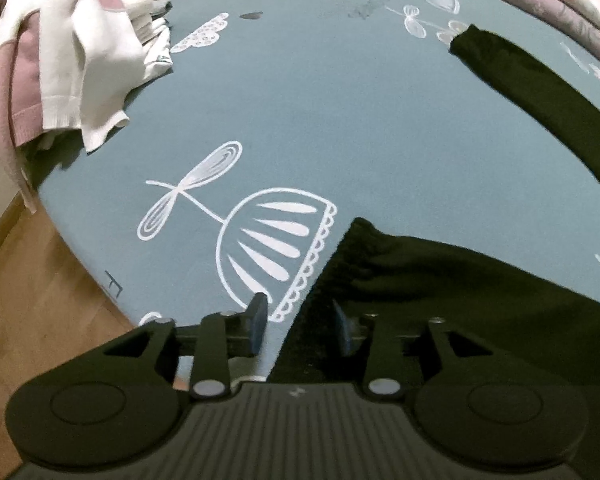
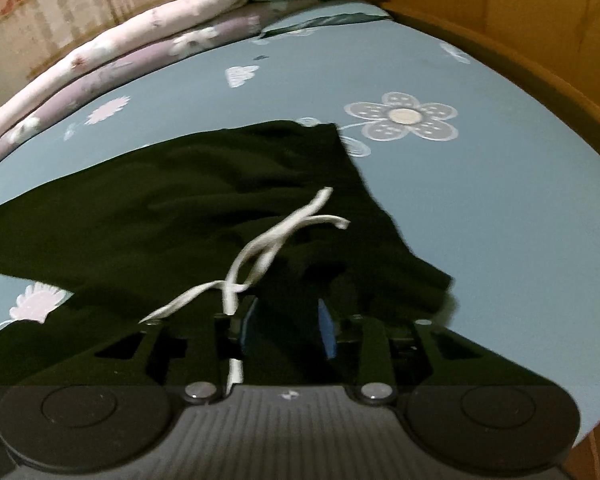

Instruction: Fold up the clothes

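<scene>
A black garment lies spread on the blue patterned bed sheet; one long black leg runs toward the far right. My left gripper is open, its fingers straddling the garment's ribbed edge. In the right wrist view the same black garment covers the middle, with a white drawstring lying loose across it. My right gripper is open just above the waistband area, black fabric showing between its blue pads.
A heap of white and pink clothes sits at the bed's far left corner. Rolled pink and floral bedding lines the back edge. Wooden floor shows at left; a brown wooden bed frame borders the right.
</scene>
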Available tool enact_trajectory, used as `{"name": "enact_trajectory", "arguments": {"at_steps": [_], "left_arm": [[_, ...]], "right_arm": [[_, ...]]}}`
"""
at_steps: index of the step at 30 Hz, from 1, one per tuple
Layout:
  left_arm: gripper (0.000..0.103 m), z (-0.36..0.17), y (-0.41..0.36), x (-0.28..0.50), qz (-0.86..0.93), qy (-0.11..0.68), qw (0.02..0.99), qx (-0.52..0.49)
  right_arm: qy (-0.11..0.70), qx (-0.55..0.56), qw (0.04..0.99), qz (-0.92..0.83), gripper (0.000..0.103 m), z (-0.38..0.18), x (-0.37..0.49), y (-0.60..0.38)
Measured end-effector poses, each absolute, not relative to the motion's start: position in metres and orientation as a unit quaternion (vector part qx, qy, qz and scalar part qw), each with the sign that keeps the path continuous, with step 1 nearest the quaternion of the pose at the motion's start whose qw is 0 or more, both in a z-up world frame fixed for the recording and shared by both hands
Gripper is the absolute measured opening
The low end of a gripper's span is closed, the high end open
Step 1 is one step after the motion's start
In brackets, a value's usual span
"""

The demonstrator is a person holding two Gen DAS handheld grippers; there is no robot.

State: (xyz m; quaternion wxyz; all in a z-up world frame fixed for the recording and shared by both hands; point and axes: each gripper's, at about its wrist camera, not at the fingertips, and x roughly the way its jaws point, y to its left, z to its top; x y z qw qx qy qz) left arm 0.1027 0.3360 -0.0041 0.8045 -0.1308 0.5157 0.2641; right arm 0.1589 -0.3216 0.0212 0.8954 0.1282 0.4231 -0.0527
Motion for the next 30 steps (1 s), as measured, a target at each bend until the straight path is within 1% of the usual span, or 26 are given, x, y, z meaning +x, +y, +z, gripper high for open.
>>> {"name": "enact_trajectory", "arguments": {"at_steps": [3, 6, 14, 15, 16, 19, 20, 23, 27, 29, 30], "left_arm": [[0.038, 0.0, 0.335, 0.104, 0.258, 0.514, 0.808, -0.126], [0.041, 0.001, 0.337, 0.104, 0.255, 0.516, 0.808, -0.122], [0.042, -0.007, 0.345, 0.086, 0.249, 0.518, 0.805, -0.15], [0.047, -0.007, 0.347, 0.085, 0.244, 0.517, 0.806, -0.156], [0.057, -0.005, 0.349, 0.084, 0.246, 0.512, 0.807, -0.16], [0.065, 0.002, 0.357, 0.08, 0.26, 0.494, 0.813, -0.168], [0.066, 0.005, 0.359, 0.079, 0.266, 0.486, 0.815, -0.169], [0.063, 0.013, 0.36, 0.081, 0.279, 0.48, 0.82, -0.142], [0.059, 0.013, 0.333, 0.106, 0.213, 0.471, 0.849, -0.111], [0.046, 0.012, 0.312, 0.123, 0.165, 0.468, 0.864, -0.087], [0.044, 0.011, 0.302, 0.131, 0.141, 0.466, 0.87, -0.074]], "right_arm": [[0.423, 0.125, 0.897, -0.037, 0.041, 0.021, 0.163, -0.311], [0.427, 0.121, 0.896, -0.025, 0.045, 0.018, 0.165, -0.3], [0.436, 0.112, 0.893, -0.013, 0.048, 0.016, 0.173, -0.281], [0.436, 0.109, 0.893, -0.01, 0.049, 0.016, 0.176, -0.279], [0.435, 0.107, 0.894, -0.007, 0.051, 0.017, 0.177, -0.276], [0.433, 0.103, 0.896, 0.0, 0.053, 0.02, 0.18, -0.268], [0.433, 0.102, 0.896, 0.002, 0.053, 0.02, 0.181, -0.266], [0.435, 0.103, 0.895, 0.005, 0.053, 0.019, 0.182, -0.263], [0.441, 0.104, 0.892, 0.011, 0.053, 0.017, 0.184, -0.256], [0.441, 0.103, 0.891, 0.02, 0.053, 0.017, 0.184, -0.249], [0.441, 0.103, 0.891, 0.023, 0.053, 0.018, 0.183, -0.246]]}}
